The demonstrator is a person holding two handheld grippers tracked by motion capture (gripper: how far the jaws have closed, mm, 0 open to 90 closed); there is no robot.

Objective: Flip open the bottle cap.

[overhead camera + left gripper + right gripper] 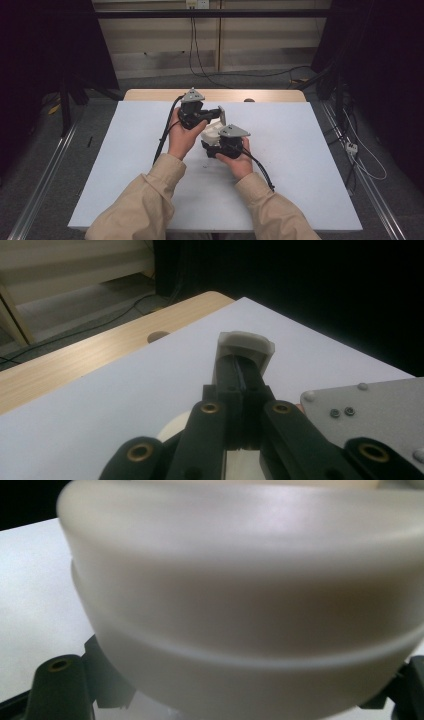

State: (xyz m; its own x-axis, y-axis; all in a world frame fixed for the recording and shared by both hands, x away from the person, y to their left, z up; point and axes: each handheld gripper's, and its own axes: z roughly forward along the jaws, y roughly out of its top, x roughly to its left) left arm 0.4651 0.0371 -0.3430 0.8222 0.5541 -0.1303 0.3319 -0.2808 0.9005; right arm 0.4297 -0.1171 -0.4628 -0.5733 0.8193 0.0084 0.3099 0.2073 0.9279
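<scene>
Near the centre of the high view, the right gripper (216, 145) has its fingers clamped on a white plastic container (212, 134) resting on the white surface (280, 165). In the right gripper view the container's wall (240, 605) fills the frame, smooth, matte and translucent: probably light, slightly flexible and slippery, so a grip below the raised ridge seems safest. Just beyond, the left gripper (218, 114) pinches a thin hinged lid tab (243, 351) between fingers pressed together. The tab looks stiff but thin, so it should be pulled gently.
</scene>
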